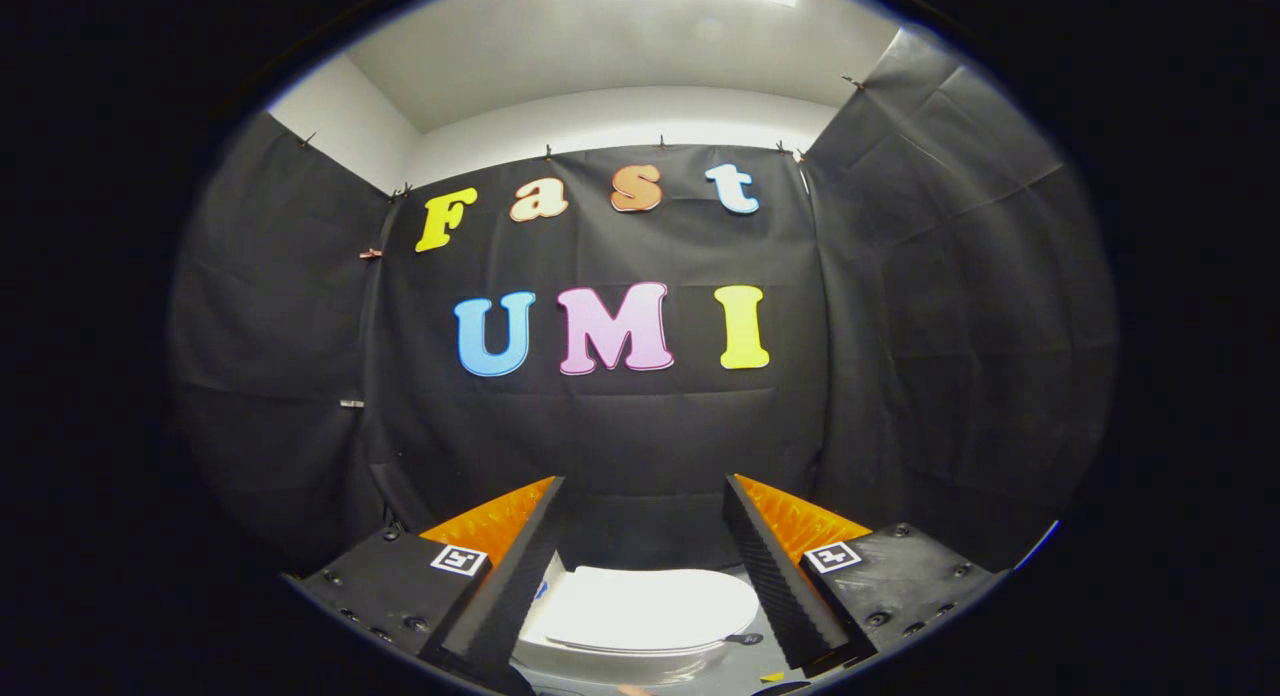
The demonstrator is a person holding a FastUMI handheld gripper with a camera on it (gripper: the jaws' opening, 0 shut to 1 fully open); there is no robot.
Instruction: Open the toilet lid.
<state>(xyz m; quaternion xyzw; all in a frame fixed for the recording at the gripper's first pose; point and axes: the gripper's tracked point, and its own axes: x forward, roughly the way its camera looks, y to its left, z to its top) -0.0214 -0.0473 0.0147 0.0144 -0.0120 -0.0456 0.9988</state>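
A white toilet sits low on the floor, seen in the gap between my two fingers and well below them. Its lid lies flat and shut over the bowl. My gripper hangs high above the toilet, pointing at the black cloth wall, and is open wide with nothing between its fingers. The toilet's back part is hidden by the fingers.
Black cloth walls close the booth at the back and on both sides. A white wall and ceiling rise above the cloth. A grey floor shows beside the toilet, with a small dark object at its right.
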